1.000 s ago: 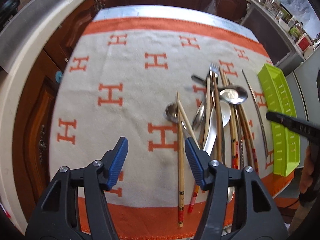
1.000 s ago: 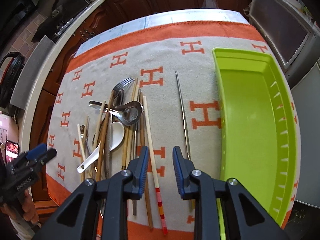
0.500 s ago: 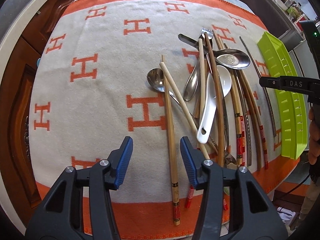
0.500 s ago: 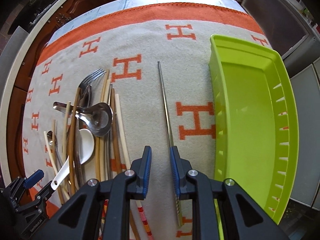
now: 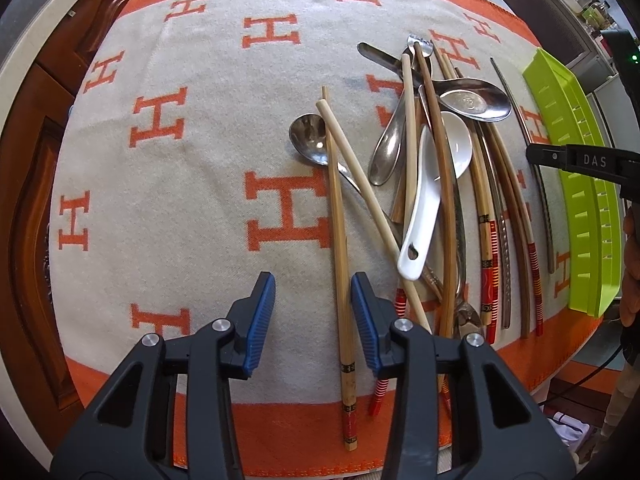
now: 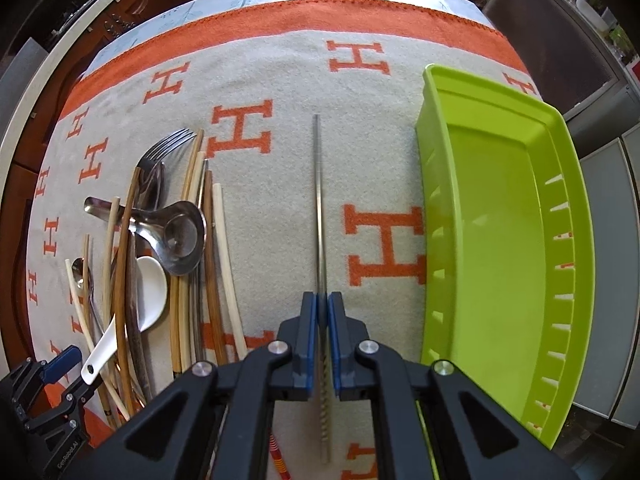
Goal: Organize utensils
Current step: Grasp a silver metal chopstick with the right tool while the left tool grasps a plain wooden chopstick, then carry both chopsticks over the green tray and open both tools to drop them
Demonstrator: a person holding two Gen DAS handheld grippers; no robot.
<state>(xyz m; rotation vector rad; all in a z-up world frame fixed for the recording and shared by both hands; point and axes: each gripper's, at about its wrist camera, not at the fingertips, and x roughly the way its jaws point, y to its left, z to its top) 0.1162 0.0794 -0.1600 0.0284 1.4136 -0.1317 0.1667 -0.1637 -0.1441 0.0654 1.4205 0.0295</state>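
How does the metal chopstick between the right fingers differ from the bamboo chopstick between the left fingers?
The metal chopstick is thin and silver; the bamboo chopstick is thicker, tan, with a patterned end. The metal one lies alone beside the green tray; the bamboo one crosses a steel spoon at the pile's edge. The right gripper is shut on the metal one; the left gripper is closing, not yet touching. Both lie on the cloth.

A matt, fuzzy cloth [image 6: 280,80] is lying under a brushed-metal chopstick [image 6: 319,200]. Beside the chopstick, a glossy plastic tray [image 6: 560,184] is shining; left of it, a polished ladle [image 6: 182,236] is gleaming.
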